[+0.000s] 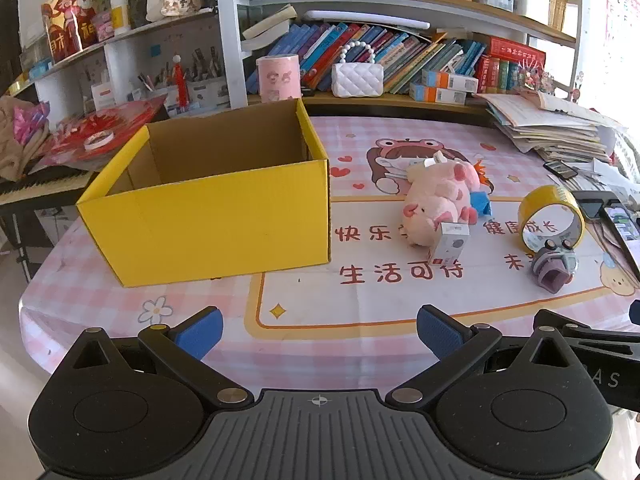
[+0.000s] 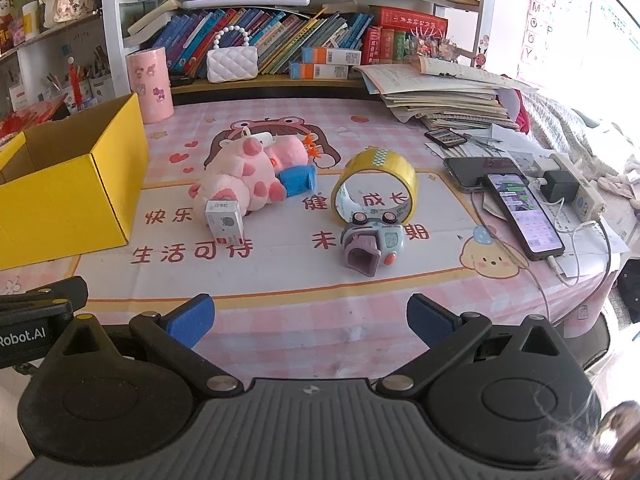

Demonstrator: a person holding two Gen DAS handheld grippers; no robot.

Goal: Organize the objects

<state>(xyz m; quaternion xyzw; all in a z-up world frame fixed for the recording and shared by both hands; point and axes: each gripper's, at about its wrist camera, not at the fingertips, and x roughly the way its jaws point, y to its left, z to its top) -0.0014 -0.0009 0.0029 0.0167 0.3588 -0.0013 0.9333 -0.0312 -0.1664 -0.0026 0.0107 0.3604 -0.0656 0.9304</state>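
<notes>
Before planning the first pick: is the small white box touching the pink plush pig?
Cannot tell. In both wrist views the small white box overlaps the pink plush pig with no gap visible, but it may only stand in front of it.

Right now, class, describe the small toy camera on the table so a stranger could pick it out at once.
Start at the yellow box on the pink checked tablecloth and look right, past the pink plush pig. In front of the upright yellow tape roll lies the toy camera, pale blue-grey, the only thing with a purple square hood.
</notes>
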